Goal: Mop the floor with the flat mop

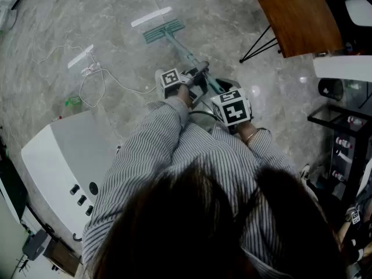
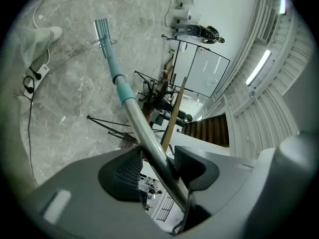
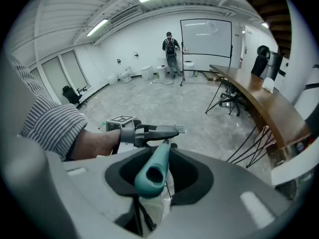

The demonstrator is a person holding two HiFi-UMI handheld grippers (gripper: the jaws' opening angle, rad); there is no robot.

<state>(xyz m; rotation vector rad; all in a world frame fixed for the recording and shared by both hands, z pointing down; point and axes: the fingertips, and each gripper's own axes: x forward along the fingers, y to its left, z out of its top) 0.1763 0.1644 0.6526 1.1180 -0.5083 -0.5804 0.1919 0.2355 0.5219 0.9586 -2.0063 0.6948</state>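
Observation:
The flat mop has a teal head [image 1: 164, 31] lying on the grey marble floor ahead of me, also seen in the left gripper view as the mop head [image 2: 102, 29]. Its pole [image 1: 186, 52] slants back toward my body. My left gripper [image 1: 196, 77] is shut on the metal part of the pole [image 2: 130, 106], which passes between its jaws [image 2: 158, 159]. My right gripper [image 1: 225, 97] sits behind it, higher up the pole. It is shut on the teal handle end [image 3: 154, 169], which points at its camera. The left gripper [image 3: 149, 131] shows ahead in that view.
A white machine [image 1: 70, 156] stands at my left, with cables [image 1: 93, 80] and a power strip [image 1: 81, 56] on the floor beyond it. A wooden table [image 1: 296, 13] on thin black legs [image 1: 258, 45] stands at the right, next to a black shelf [image 1: 343, 127]. A person [image 3: 170, 46] stands far off.

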